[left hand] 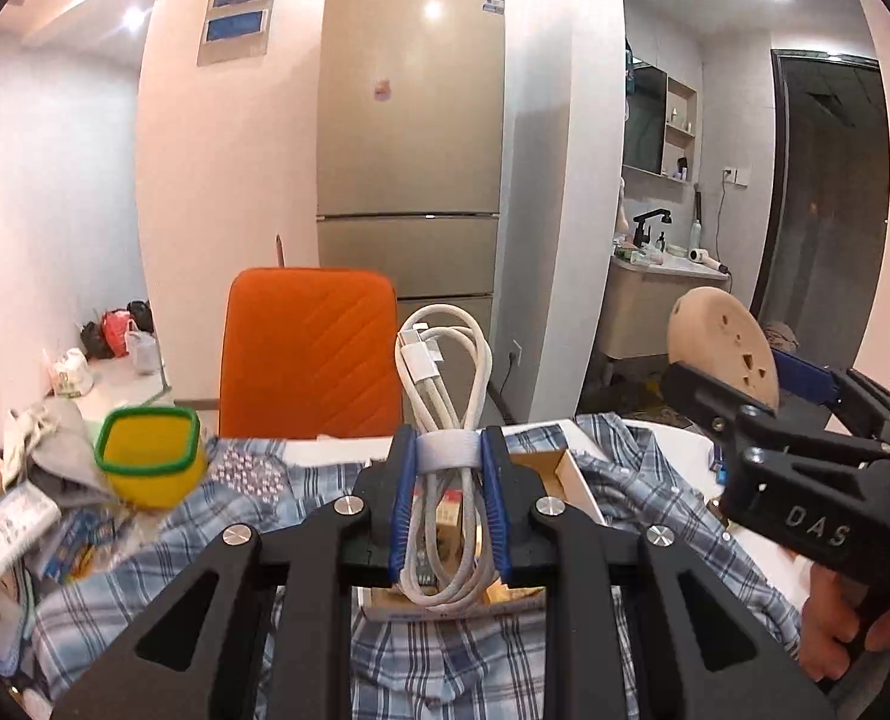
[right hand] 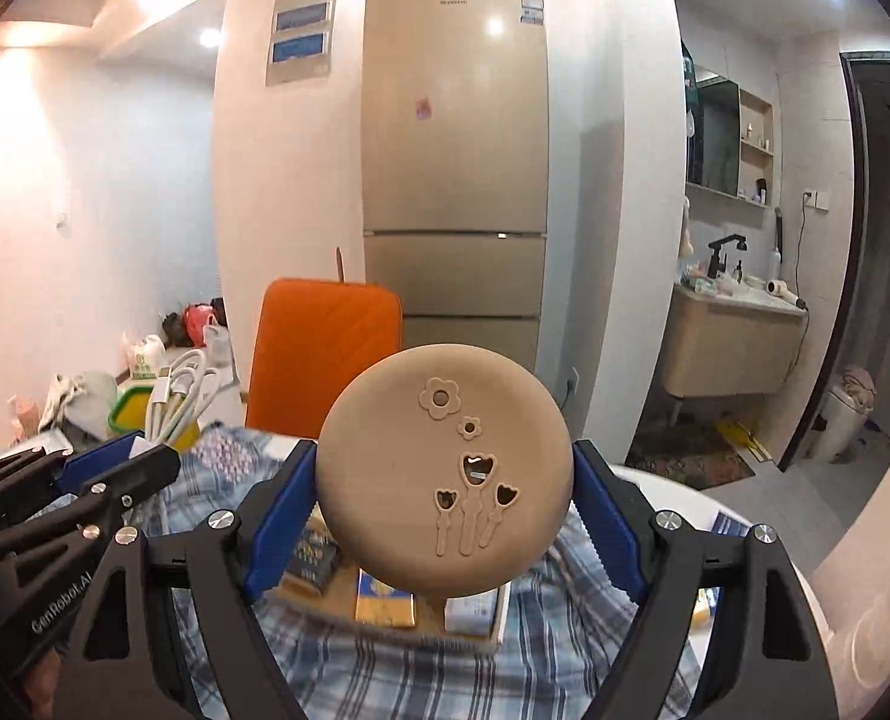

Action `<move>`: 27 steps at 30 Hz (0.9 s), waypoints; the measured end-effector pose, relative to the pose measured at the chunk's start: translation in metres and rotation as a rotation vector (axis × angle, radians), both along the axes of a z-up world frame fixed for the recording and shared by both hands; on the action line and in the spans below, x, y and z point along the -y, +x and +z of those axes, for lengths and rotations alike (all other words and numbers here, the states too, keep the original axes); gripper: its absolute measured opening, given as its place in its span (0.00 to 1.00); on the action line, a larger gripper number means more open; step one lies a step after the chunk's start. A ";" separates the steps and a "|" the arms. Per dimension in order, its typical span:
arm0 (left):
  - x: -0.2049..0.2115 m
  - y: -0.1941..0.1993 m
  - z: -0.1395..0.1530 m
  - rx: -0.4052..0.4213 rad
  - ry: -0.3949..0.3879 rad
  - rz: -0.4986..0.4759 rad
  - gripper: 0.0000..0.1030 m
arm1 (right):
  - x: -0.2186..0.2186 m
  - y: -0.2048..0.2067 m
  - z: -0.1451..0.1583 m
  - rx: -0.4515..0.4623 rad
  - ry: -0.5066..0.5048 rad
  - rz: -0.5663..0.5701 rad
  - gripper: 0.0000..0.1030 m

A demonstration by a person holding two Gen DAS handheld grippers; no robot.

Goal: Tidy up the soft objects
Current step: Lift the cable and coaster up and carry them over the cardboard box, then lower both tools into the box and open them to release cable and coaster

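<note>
While both grippers hang in mid-air over the cluttered table, the tall beige fridge [right hand: 454, 174] fills the background, with an orange chair back [left hand: 310, 351] standing in front of it! Down below, a blue plaid shirt [left hand: 463, 666] sprawls across the tabletop, and an open cardboard box [right hand: 385, 606] of small packets sits on it, right under the fingers. Over to the left, a yellow container with a green rim [left hand: 148, 456] stands among the clutter. Now the right gripper [right hand: 445, 480]: its jaws stand wide, blue pads pressed on either side of a round tan disc [right hand: 445, 471] with flower cut-outs, held up facing the camera. And the left gripper [left hand: 448, 504] has its jaws squeezed nearly together on a bundled white cable [left hand: 445, 396], clamped right at its grey strap, loops poking upward.
</note>
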State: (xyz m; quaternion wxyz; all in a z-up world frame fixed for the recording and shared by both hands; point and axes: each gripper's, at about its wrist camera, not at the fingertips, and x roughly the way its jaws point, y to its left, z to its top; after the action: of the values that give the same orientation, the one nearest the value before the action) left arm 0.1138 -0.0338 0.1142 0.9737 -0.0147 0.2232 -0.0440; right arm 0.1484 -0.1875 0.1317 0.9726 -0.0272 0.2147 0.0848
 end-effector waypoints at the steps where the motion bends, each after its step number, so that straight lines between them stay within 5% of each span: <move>1: 0.001 0.002 0.005 0.002 0.008 -0.006 0.20 | 0.000 0.002 0.003 0.005 0.005 0.000 0.82; 7: 0.000 0.024 0.012 -0.004 -0.039 -0.017 0.20 | -0.003 0.017 0.007 0.007 0.009 -0.013 0.82; 16: -0.006 0.066 -0.026 -0.136 -0.050 -0.013 0.20 | -0.002 0.056 -0.043 -0.126 -0.027 -0.024 0.82; 27: -0.003 0.109 -0.098 -0.362 -0.028 0.013 0.20 | -0.004 0.117 -0.137 -0.426 -0.046 0.010 0.82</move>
State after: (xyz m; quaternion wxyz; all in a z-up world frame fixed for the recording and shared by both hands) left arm 0.2231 -0.0306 0.0159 0.9175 -0.0375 0.3942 -0.0376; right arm 0.2651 -0.1830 -0.0053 0.9039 -0.0319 0.4172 0.0886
